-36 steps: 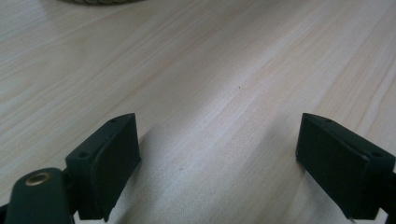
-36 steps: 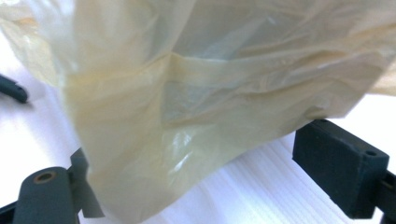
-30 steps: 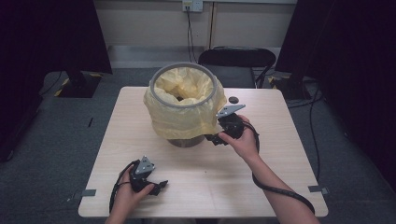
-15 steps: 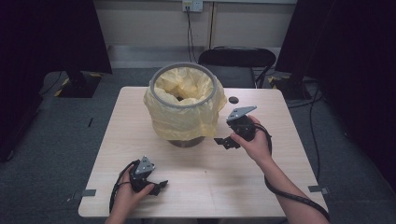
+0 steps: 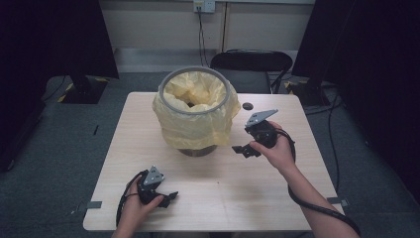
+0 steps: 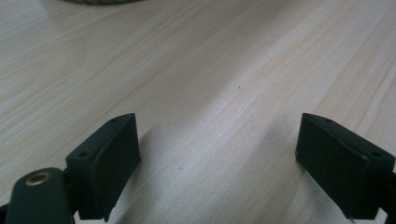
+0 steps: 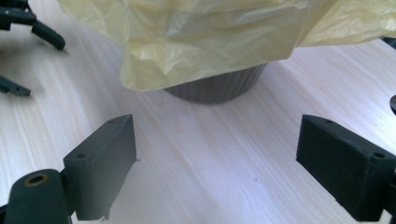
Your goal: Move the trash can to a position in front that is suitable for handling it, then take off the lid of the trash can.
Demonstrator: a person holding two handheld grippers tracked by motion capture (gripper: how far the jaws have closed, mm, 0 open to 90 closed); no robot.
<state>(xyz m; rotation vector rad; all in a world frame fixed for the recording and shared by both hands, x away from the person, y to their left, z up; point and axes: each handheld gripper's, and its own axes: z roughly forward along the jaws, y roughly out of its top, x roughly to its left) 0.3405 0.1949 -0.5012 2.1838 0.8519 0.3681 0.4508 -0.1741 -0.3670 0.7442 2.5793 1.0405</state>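
Note:
A grey round bin (image 5: 197, 148) lined with a yellow plastic bag (image 5: 195, 116) stands at the middle back of the wooden table (image 5: 223, 193). The bag's edge drapes over the rim and down the bin's side (image 7: 219, 86). My right gripper (image 5: 242, 149) hovers open just right of the bin, jaws pointing at its base, with nothing between them. My left gripper (image 5: 171, 197) rests open near the table's front left, its jaws (image 6: 217, 158) spread over bare wood.
A small dark round disc (image 5: 247, 106) lies on the table behind the right gripper. A black chair (image 5: 250, 62) stands beyond the far edge. Cables trail from both grippers; dark curtains flank the table.
My right gripper has drawn back from the bag's side, moving right and toward the front, and now stands apart from the bin. The left gripper has stayed put.

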